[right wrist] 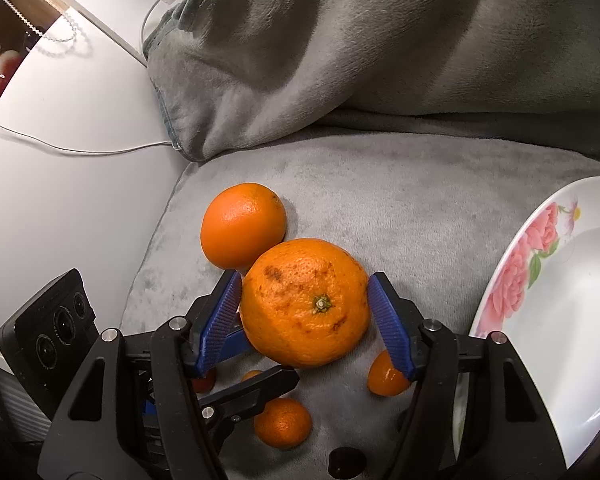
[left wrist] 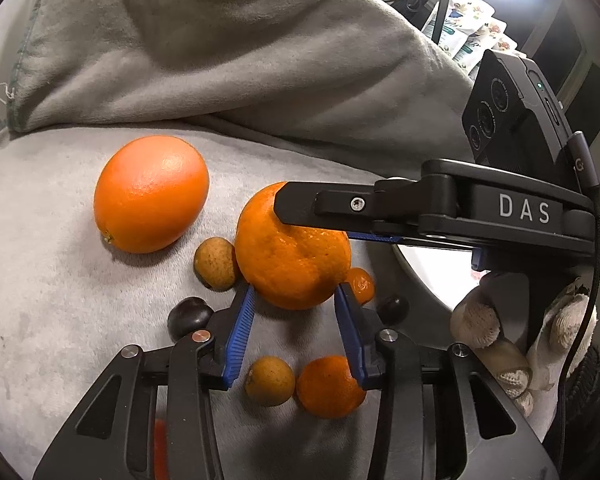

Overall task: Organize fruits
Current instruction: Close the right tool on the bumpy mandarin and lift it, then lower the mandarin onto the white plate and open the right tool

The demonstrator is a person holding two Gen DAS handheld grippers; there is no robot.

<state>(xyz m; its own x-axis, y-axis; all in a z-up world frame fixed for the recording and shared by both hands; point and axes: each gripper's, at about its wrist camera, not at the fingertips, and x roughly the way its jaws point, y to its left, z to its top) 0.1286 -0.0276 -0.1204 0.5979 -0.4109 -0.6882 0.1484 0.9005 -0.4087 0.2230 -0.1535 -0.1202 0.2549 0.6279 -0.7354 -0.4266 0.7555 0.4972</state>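
With both tongs (left wrist: 294,300) (right wrist: 304,304) straddling the large mandarin (right wrist: 306,302) mid-cushion (right wrist: 420,208), neither visibly clamped, we should squeeze the right pair gently before lifting toward the plate (right wrist: 540,280) at the cushion's edge.

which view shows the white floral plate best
The right wrist view: the white plate with pink roses fills its right edge, showing the patterned rim and the bare inside. The left wrist view shows only a plain white sliver of it behind the right tongs, with no pattern visible.
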